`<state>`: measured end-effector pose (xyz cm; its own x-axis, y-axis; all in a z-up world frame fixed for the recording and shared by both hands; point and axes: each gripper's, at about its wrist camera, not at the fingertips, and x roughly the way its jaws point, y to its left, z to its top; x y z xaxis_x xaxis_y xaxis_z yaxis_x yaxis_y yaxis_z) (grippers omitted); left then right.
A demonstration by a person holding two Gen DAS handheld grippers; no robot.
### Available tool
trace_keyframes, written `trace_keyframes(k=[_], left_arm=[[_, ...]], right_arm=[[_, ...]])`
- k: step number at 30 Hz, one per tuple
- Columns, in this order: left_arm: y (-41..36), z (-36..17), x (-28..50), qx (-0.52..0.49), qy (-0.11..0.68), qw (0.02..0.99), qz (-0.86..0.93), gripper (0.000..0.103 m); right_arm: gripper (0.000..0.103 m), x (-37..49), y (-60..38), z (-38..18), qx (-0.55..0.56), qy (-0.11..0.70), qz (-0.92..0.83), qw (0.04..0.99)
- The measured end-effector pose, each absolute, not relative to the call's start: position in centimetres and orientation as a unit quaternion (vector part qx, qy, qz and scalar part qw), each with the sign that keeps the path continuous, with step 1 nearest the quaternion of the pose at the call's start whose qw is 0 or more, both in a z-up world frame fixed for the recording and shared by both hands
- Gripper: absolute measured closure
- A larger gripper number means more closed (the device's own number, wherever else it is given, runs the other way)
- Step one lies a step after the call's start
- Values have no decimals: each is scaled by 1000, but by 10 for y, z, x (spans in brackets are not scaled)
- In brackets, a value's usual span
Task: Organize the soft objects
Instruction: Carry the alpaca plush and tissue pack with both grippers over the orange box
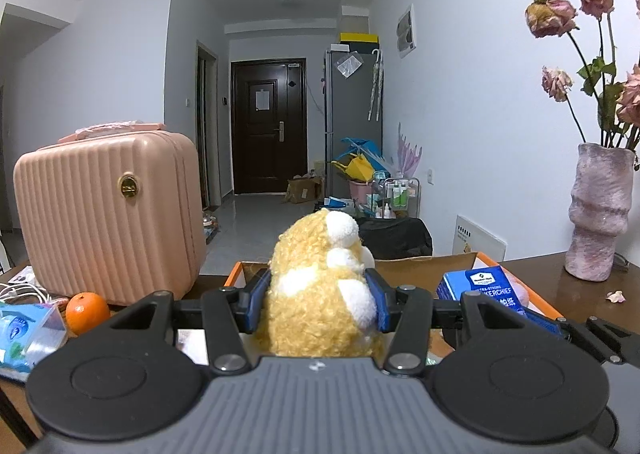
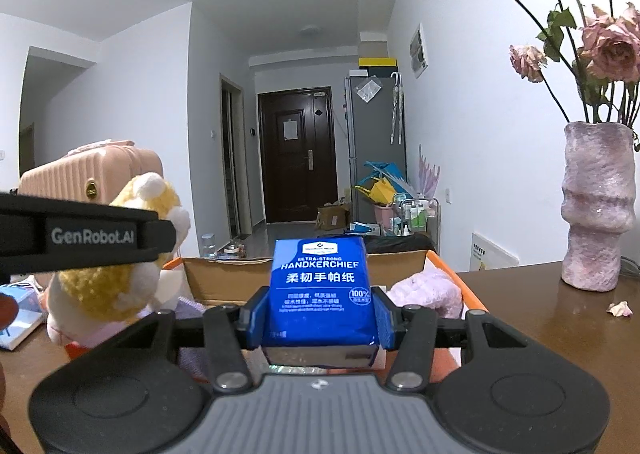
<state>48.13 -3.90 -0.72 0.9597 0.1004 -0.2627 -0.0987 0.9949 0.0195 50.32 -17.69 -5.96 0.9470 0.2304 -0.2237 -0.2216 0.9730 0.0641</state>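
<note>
Above the cardboard box [image 2: 304, 274] on the worktop [image 2: 540, 318], a plush toy [image 1: 320, 294] was clamped upright by the left gripper [image 1: 318, 306], while an upright tissue pack [image 2: 322, 290] was pinched by the right gripper [image 2: 322, 318].

The plush toy [image 1: 320, 294] has curly, fuzzy yellow pile; the handkerchief pack [image 2: 322, 294] is glossy blue plastic film; the suitcase [image 1: 108, 214] is smooth ribbed plastic; the vase [image 2: 596, 206] looks rough and matt; the table [image 2: 540, 318] is polished dark wood.

"HANDKERCHIEF" on blue tissue pack [image 2: 322, 290]
</note>
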Motion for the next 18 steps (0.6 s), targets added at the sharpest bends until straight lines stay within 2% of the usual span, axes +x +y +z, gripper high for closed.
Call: trace_keyframes(k=[14, 18], left_arm=[[-29, -19, 533, -8, 150, 988, 28, 52], [-23, -21, 543, -18, 159, 987, 19, 48]], right_arm=[[52, 545, -163, -63, -3, 115, 118, 986], [51, 554, -161, -62, -10, 118, 124, 985]])
